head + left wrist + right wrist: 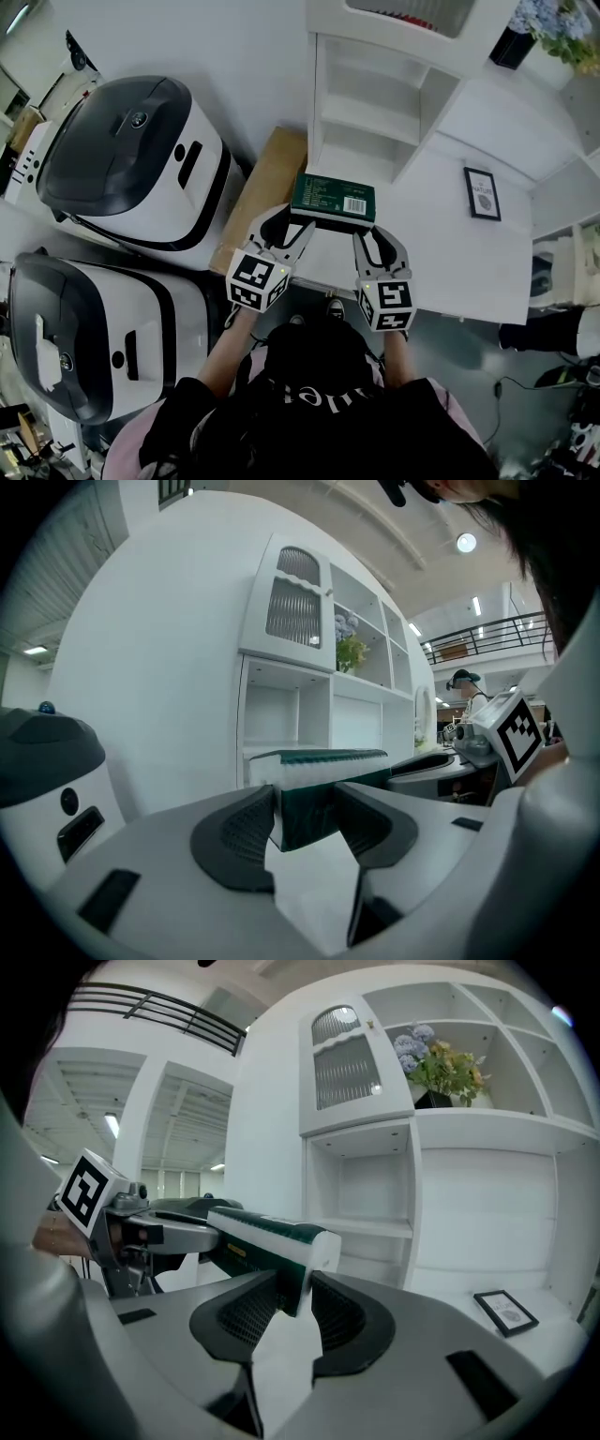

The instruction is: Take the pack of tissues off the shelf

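The pack of tissues (333, 197) is a flat dark green packet with a white barcode label, held level in front of the white shelf unit (370, 112). My left gripper (291, 230) grips its left end and my right gripper (370, 239) its right end. In the left gripper view the packet's end (319, 771) fills the gap, and the left gripper (305, 803) has both pads against it. In the right gripper view the right gripper (295, 1297) is clamped on the packet's white-edged corner (272, 1232). The shelf compartments (375, 1227) behind stand bare.
A small framed picture (482, 193) lies on the white counter to the right. A brown cardboard box (262, 192) leans left of the shelf. Two big white-and-grey machines (131, 159) (84, 337) fill the left side. A flower pot (441, 1068) stands on an upper shelf.
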A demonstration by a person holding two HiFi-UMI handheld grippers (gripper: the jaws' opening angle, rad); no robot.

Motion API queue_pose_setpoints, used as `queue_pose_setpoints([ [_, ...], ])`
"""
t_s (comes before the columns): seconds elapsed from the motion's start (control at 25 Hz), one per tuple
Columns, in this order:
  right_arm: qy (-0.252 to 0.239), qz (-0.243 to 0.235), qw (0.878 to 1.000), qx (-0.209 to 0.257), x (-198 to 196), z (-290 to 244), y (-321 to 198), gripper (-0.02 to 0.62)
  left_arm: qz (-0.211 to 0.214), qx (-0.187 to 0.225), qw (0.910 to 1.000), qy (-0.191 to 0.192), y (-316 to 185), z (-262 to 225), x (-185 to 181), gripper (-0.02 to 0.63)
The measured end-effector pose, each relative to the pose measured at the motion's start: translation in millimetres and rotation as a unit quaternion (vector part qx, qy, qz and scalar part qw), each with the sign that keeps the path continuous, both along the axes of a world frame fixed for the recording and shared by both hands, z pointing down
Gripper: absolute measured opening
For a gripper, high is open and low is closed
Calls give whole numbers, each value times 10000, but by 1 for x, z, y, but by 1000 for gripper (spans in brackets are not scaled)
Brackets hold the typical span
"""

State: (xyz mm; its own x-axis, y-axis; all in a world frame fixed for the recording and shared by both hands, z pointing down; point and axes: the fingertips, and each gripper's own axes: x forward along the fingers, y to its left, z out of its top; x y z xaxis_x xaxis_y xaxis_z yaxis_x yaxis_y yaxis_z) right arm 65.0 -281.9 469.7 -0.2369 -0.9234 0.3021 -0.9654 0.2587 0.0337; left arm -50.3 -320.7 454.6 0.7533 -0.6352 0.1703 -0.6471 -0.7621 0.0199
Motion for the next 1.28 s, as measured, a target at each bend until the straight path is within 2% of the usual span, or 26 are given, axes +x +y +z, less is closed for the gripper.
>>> queue_pose_setpoints([
  [0.4, 163, 192, 9997, -19, -31, -3, 48, 141, 171, 4, 9997, 172, 45, 0, -31, 202],
  [0.8, 279, -59, 9996, 4, -54, -13, 70, 141, -64, 52, 9993, 358, 71, -7, -56, 201],
  [1.0, 317, -182, 9993, 32, -46, -19, 85, 141, -211, 99, 9988, 442, 89, -12, -48, 201],
  [1.28, 396, -320, 9987, 78, -10, -29, 122, 141, -349, 155, 9980, 511, 132, -21, -15, 199],
])
